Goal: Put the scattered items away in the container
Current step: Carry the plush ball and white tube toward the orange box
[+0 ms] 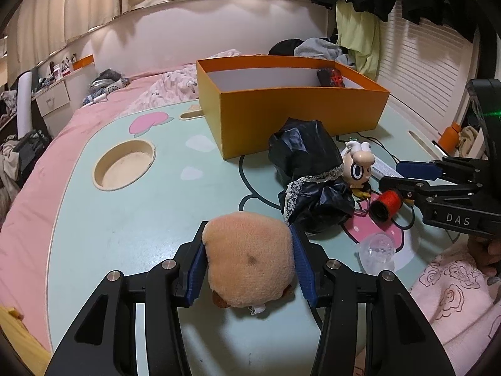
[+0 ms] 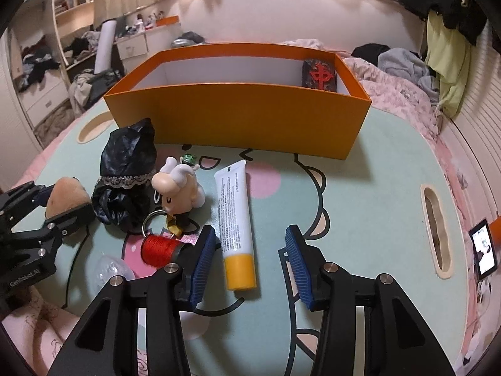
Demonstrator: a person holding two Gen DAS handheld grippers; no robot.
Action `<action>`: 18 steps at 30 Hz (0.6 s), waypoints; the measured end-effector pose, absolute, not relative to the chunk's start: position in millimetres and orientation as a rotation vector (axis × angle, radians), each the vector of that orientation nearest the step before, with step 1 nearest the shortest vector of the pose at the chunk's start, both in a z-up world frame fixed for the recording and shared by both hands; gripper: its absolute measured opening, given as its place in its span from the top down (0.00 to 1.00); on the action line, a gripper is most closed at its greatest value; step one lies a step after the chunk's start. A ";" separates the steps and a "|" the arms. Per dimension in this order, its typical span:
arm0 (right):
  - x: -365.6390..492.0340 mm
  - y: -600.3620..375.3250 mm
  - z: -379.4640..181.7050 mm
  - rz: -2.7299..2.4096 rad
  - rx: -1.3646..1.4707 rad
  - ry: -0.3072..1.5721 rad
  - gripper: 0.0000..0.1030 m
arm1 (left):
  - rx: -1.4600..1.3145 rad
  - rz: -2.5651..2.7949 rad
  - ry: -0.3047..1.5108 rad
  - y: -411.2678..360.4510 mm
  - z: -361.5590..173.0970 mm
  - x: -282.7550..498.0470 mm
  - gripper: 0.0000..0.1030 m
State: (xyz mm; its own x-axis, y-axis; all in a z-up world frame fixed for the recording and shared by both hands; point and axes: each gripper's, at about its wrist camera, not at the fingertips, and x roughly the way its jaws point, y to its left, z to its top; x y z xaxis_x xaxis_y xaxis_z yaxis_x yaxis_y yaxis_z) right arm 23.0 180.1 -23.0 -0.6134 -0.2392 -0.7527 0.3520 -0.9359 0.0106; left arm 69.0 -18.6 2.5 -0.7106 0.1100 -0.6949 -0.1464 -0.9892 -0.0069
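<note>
My left gripper [image 1: 249, 255] is shut on a tan plush toy [image 1: 250, 260], just above the table; the toy also shows in the right wrist view [image 2: 65, 195]. The orange box [image 1: 300, 116] stands farther back and holds a dark block with a red mark [image 2: 318, 73]. My right gripper [image 2: 250, 260] is open and empty, its fingers either side of a white tube with a yellow cap [image 2: 236, 222]. A black bundle with lace [image 2: 126, 175], a cartoon figurine [image 2: 178, 186], a red thread spool [image 2: 158, 249] and a clear plastic piece [image 2: 109, 271] lie on the table.
The mint-green lap table [image 1: 125, 235] sits on a pink bed. It has a round cup recess [image 1: 125, 164] at its left and a slot [image 2: 436, 228] at its right. A lit phone [image 2: 483, 247] lies beyond the right edge. Clothes are piled behind the box.
</note>
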 end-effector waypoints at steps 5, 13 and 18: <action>24.1 184.3 -23.2 -2.576 1.146 0.174 0.82 | -1.119 2.773 0.058 -19.0 3.7 69.8 0.51; 27.6 190.3 -1.9 -2.645 1.046 0.133 0.82 | -1.049 2.743 0.021 -9.9 26.0 70.2 0.51; 24.5 179.1 31.9 -2.678 0.915 0.055 0.82 | -0.878 2.756 0.005 5.1 62.1 58.0 0.51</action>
